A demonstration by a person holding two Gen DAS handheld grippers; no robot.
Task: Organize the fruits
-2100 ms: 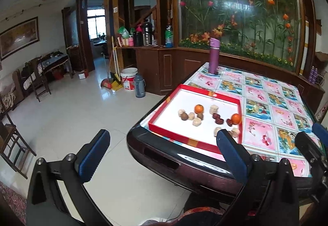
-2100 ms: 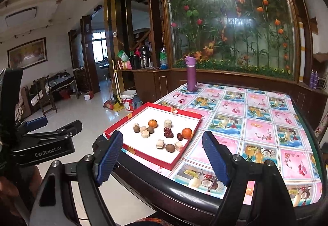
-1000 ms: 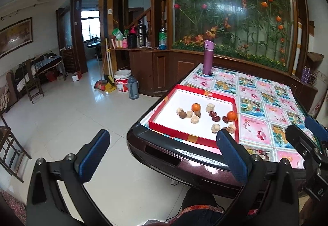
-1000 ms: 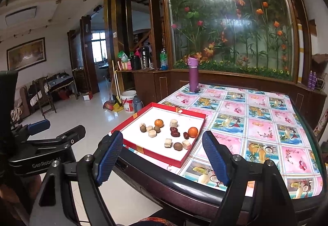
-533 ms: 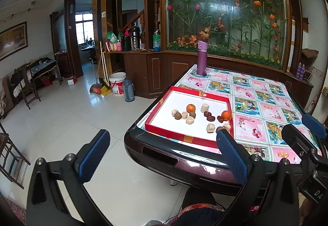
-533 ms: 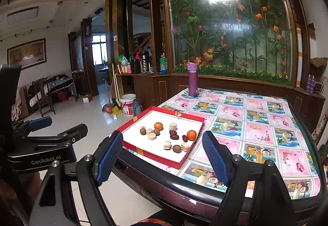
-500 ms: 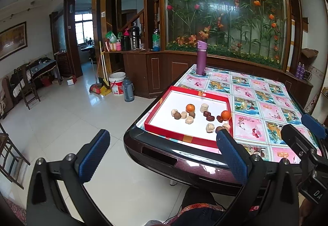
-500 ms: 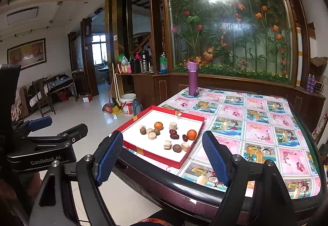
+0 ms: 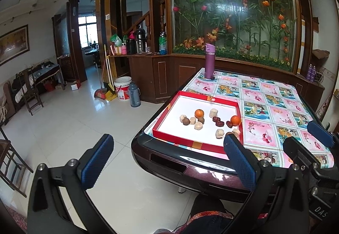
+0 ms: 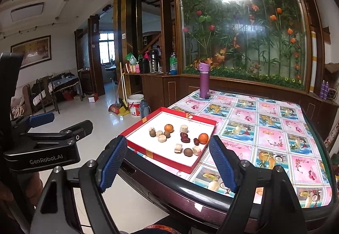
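A red-rimmed white tray (image 9: 184,138) (image 10: 156,156) sits at the near left corner of the table. In it lie two oranges (image 9: 199,113) (image 9: 235,120) (image 10: 168,127) (image 10: 203,137), dark red dates (image 9: 218,121) (image 10: 184,137), brown round fruits (image 9: 186,121) (image 10: 188,151) and several pale chunks (image 9: 198,126) (image 10: 162,138). My left gripper (image 9: 167,159) is open and empty, held before the table's near edge. My right gripper (image 10: 168,162) is open and empty, also short of the table. Each gripper shows in the other's view (image 9: 313,145) (image 10: 53,128).
A purple bottle (image 9: 209,64) (image 10: 204,80) stands at the table's far left corner. The table (image 9: 275,111) (image 10: 275,128) has a pink fruit-print cloth and a dark rim. A white bucket (image 9: 121,91), a flask and brooms stand on the tiled floor to the left.
Both grippers have drawn back and risen slightly, so the tray looks a little farther away. Both stay open and empty. The fruits have not moved.
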